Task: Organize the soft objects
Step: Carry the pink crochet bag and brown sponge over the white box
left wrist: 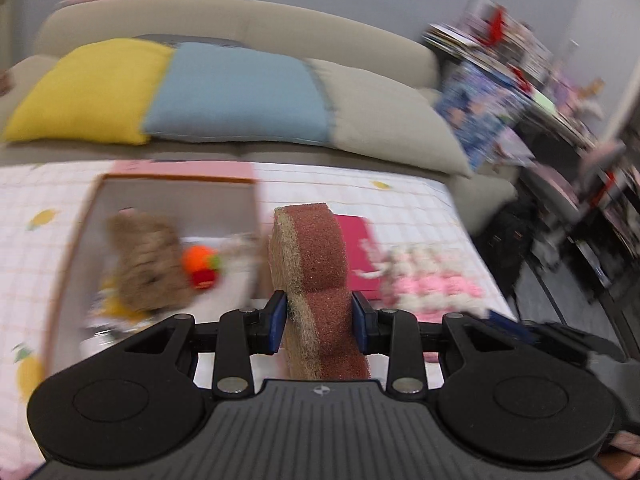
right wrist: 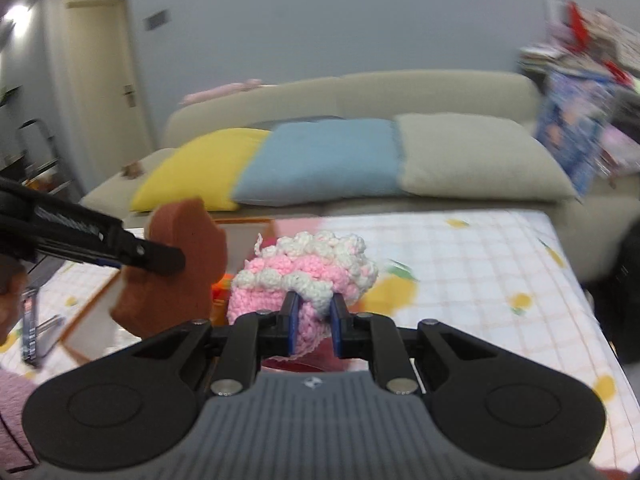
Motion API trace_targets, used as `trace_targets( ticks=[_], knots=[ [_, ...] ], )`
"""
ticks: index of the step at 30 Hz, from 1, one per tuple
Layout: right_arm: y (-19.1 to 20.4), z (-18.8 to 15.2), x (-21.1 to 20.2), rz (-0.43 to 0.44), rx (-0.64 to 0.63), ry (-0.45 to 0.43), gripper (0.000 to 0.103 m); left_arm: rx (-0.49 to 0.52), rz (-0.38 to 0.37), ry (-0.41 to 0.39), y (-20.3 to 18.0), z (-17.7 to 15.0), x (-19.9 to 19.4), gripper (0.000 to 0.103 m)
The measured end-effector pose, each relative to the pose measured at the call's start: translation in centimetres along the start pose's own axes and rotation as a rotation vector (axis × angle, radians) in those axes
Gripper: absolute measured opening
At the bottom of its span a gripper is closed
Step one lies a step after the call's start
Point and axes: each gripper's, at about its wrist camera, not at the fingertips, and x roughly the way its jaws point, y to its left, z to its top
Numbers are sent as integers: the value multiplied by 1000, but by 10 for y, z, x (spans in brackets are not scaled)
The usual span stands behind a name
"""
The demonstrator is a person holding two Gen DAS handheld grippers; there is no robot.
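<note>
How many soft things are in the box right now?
3 that I can make out: a brown plush at the left, an orange-red toy beside it, and a pale fuzzy one by the right wall. Blur may hide more.

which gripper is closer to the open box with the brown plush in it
Left. The left gripper, shut on the brown sponge, is beside the box. The right gripper, holding the pink crochet piece, is farther right of it.
</note>
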Motion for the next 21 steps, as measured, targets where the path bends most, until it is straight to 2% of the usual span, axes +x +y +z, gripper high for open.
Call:
trace_targets(
  ticks=[6, 12, 17, 21],
  knots=[
    [65, 7, 20, 100, -161, 27, 14, -107, 96, -9, 78, -6, -16, 38],
    [119, 10, 62, 161, -282, 126, 14, -171, 103, 18, 113, -15, -10, 38],
    [151, 0, 99, 113, -408, 211, 14, -220, 57, 65, 125, -25, 14, 38],
    [156, -7, 126, 64, -508, 259, 15, -214, 42, 113, 125, -31, 38, 38]
  ],
)
